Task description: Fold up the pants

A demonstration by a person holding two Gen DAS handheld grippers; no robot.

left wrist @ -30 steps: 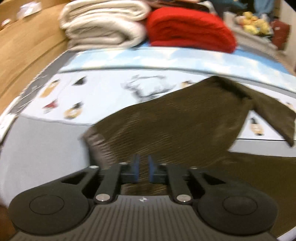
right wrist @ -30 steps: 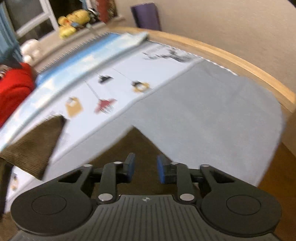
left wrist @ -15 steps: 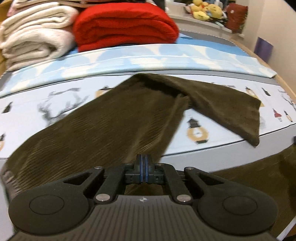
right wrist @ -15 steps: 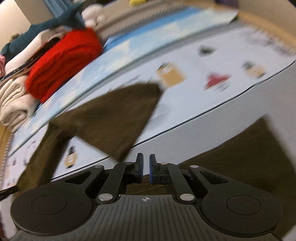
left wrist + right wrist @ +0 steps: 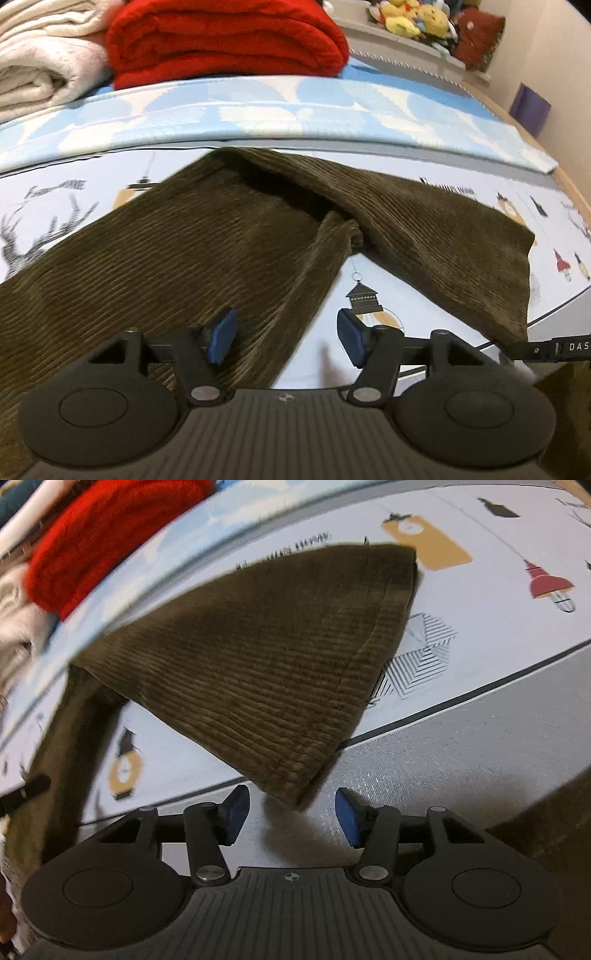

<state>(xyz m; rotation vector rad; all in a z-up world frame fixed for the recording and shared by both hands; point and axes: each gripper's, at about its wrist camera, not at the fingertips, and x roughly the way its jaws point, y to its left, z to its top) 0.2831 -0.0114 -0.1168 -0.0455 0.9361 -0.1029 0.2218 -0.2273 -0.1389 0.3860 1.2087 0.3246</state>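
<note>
Olive-brown corduroy pants (image 5: 207, 254) lie spread on a printed bed sheet (image 5: 369, 273), legs splayed in a V. My left gripper (image 5: 284, 334) hovers over the inner edge of the left leg; its jaws are opening, the left pad above the cloth, the right pad above the sheet, neither pressing. In the right wrist view the other leg (image 5: 266, 672) ends in a hem corner (image 5: 295, 797) that points between the blue pads of my right gripper (image 5: 291, 814). Those jaws are opening too and the pads stand apart from the cloth.
A folded red blanket (image 5: 221, 40) and cream blankets (image 5: 40, 59) are stacked at the bed's far side, with plush toys (image 5: 417, 18) on a ledge behind. A grey cover (image 5: 461, 760) borders the sheet's near edge. The tip of the other gripper (image 5: 561, 347) shows at right.
Both grippers swept across the bed and sank closer to the pants. Each went from shut to open. The left now looks at the crotch, the right at a leg hem.
</note>
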